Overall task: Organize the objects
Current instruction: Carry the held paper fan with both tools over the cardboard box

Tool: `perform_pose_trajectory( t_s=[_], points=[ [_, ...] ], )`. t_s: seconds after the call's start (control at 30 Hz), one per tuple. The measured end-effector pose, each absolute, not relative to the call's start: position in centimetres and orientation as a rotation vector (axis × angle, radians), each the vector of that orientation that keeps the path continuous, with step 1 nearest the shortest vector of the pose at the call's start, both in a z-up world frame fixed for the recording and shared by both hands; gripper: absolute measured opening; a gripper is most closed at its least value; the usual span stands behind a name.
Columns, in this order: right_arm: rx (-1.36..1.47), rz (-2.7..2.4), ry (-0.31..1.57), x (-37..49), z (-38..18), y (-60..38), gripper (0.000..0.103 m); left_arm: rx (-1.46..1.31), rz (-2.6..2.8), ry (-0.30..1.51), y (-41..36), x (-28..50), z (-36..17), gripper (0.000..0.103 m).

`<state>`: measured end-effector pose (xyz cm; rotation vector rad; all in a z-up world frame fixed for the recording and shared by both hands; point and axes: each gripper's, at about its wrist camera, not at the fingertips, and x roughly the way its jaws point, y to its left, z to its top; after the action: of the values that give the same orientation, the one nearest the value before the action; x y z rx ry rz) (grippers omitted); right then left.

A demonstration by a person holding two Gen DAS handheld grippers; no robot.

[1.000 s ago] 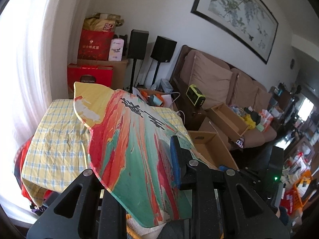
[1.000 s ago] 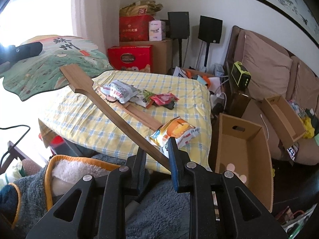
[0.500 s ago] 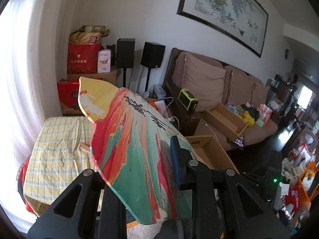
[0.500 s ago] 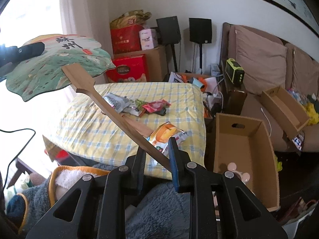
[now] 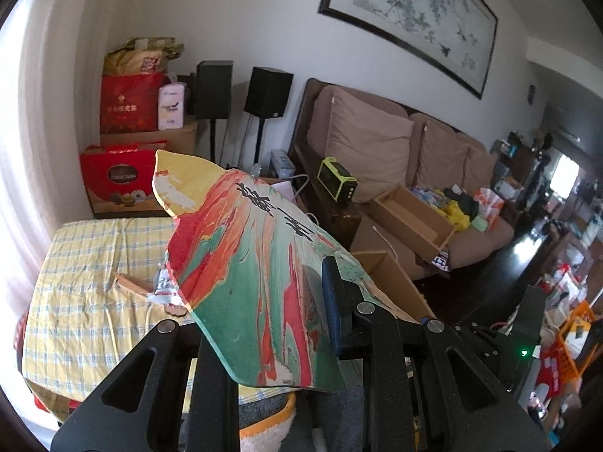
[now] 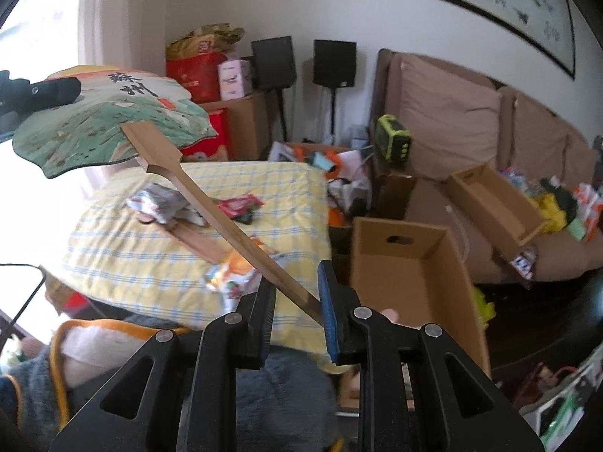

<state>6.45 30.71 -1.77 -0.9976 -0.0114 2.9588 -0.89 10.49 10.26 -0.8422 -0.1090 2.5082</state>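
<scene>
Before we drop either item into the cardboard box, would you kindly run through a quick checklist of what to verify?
1. Left gripper grips the fan: ok.
2. Right gripper grips the wooden stick: cannot tell; jaws look slightly apart, stick touching the blue pad.
3. Cardboard box open on top: ok.
4. Room inside the box: ok; floor mostly bare.
5. Fan and stick apart: cannot tell; they overlap in the right wrist view.
</scene>
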Motion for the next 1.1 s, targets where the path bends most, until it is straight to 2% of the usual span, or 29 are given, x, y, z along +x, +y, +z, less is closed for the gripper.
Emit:
perform_pose_trajectory(
  t_s=[1.1],
  points=[
    [-0.934, 2.81, 0.195, 9.3, -3.5, 40.9, 0.022, -0.823, 2.396, 0.084, 23.6, -0.9, 10.3, 0.021]
  ],
)
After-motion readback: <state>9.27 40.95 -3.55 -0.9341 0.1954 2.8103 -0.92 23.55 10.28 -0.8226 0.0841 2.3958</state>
